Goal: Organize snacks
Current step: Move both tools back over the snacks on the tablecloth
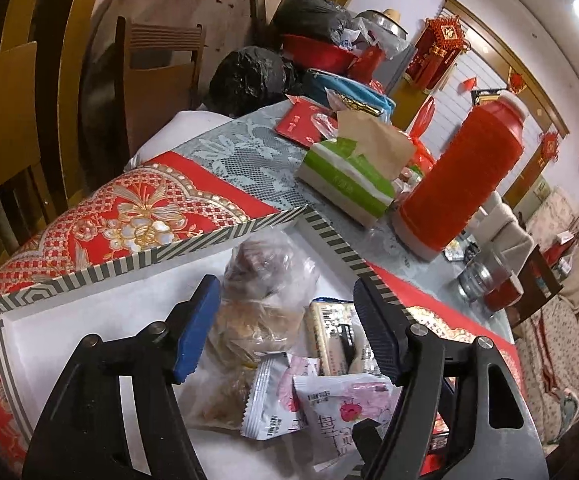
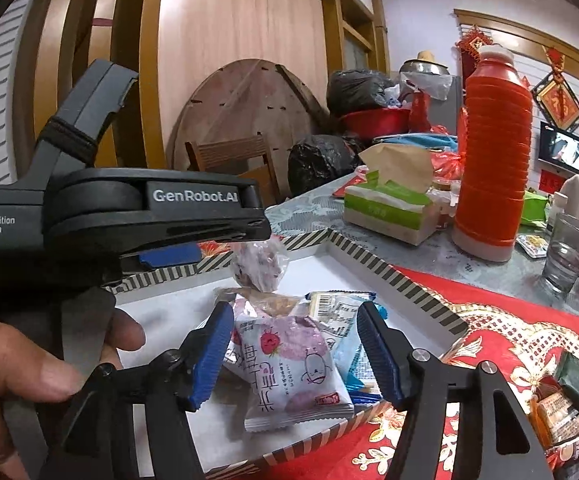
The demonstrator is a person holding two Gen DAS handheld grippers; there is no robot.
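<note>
You are in a lived-in home dining room: a table under a red embroidered cloth (image 1: 89, 216) and lace runner (image 1: 245, 152) carries a tissue box (image 1: 345, 176), red thermos (image 2: 493, 152) and glass (image 2: 565, 256); wooden chairs (image 1: 157, 76) stand near, red knot ornaments (image 1: 437, 52) hang on the wall, a TV (image 2: 563, 152) plays

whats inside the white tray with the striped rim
Inside the white tray with the striped rim: a clear bag of dark snacks, a white-and-pink strawberry packet, a barcoded pale packet and a blue wrapper. Anything beneath the pile is covered.
</note>
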